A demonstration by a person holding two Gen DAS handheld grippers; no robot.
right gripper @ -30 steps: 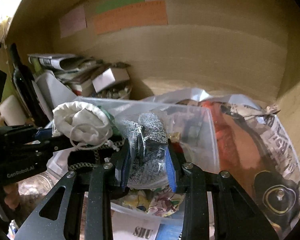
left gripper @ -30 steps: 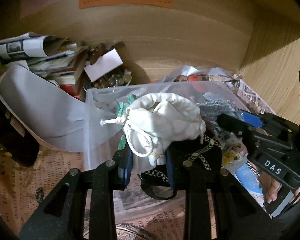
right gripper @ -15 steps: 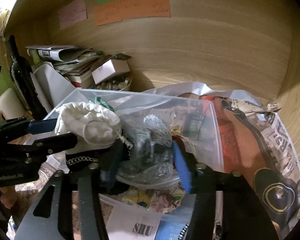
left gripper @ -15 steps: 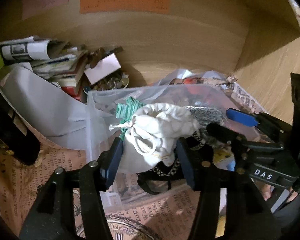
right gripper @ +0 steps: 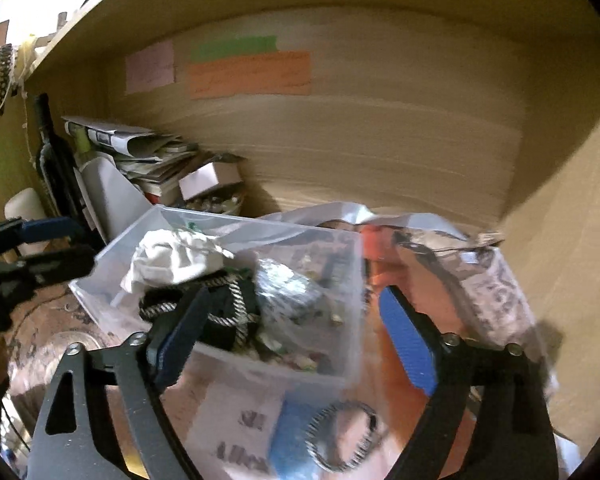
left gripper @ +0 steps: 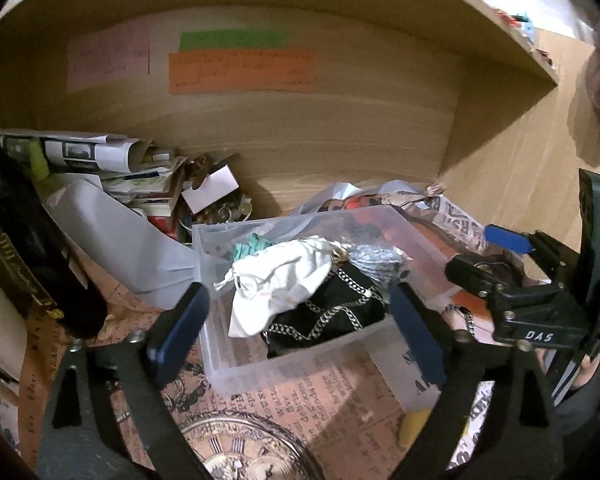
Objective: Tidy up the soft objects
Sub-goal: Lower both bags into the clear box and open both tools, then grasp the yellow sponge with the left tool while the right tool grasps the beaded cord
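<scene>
A clear plastic bin (left gripper: 300, 364) (right gripper: 340, 264) stands on the shelf. In it lie a white drawstring pouch (left gripper: 276, 284) (right gripper: 172, 256), a black bag with chain trim (left gripper: 332, 316) (right gripper: 220, 308) and a grey sparkly packet (left gripper: 376, 260) (right gripper: 292, 288). My left gripper (left gripper: 296, 332) is open and empty, drawn back in front of the bin. My right gripper (right gripper: 292, 332) is open and empty, just in front of the bin's right side; it also shows at the right of the left wrist view (left gripper: 512, 276).
A dark bottle (left gripper: 28, 248) stands at the left. Stacked papers and a rolled newspaper (left gripper: 100, 156) lie at the back left beside a bowl of small items (left gripper: 224, 212). An orange printed bag (right gripper: 420, 272) lies right of the bin. A metal ring (right gripper: 340, 436) lies in front.
Both grippers opened and pulled back. The white pouch dropped from the left gripper and the grey packet from the right gripper into the bin.
</scene>
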